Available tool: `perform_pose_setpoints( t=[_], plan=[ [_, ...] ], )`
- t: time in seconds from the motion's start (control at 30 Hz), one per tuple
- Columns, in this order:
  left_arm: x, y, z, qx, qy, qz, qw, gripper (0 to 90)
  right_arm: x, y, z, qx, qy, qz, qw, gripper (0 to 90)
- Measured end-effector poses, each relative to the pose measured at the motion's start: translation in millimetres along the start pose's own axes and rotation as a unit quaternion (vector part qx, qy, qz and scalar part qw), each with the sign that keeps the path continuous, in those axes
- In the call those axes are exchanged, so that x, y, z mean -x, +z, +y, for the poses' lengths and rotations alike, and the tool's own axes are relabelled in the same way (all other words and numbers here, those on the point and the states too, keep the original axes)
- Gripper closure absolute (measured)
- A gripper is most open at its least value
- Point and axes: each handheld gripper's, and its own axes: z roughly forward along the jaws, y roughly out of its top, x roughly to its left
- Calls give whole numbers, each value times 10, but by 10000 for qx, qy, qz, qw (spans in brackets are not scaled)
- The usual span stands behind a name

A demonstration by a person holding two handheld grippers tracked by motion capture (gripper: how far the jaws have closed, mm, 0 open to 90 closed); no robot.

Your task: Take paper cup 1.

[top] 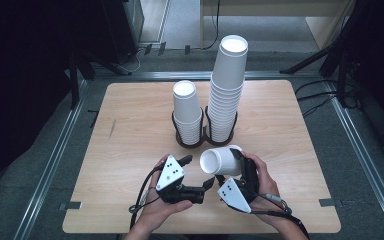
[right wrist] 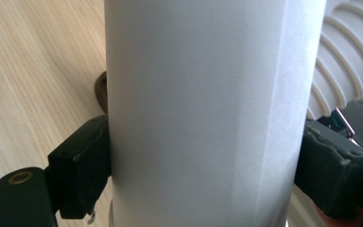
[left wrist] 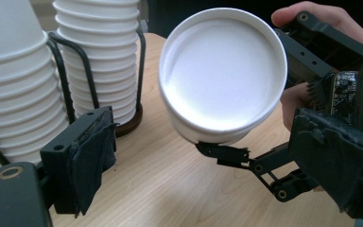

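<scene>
A white paper cup (top: 219, 160) lies on its side just above the table, with my right gripper (top: 231, 163) shut on its wall. In the right gripper view the cup (right wrist: 203, 109) sits between both black pads (right wrist: 82, 165), which press on its sides. My left gripper (top: 197, 171) is just left of the cup, jaws open. In the left gripper view one round end of the cup (left wrist: 222, 71) faces the camera, ahead of my open left gripper (left wrist: 212, 161), and nothing is between its pads (left wrist: 92, 161).
A black wire holder (top: 203, 137) at the table's middle carries a short stack of white cups (top: 186, 112) and a taller stack (top: 227, 85). The stacks stand close behind the held cup. The wooden table (top: 130, 150) has bare room at left and right.
</scene>
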Motion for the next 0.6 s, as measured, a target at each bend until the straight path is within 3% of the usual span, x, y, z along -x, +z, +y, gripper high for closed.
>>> perform_pose_setpoints(
  t=[0.13, 0.6],
  plan=[
    [9, 10, -1, -9, 1, -19, 10000, 89, -34, -15, 21, 107, -171, 14, 9998, 139],
    [58, 45, -5, -84, 33, -153, 9998, 132, -143, -60, 93, 336, -392, 225, 9984, 139]
  ],
)
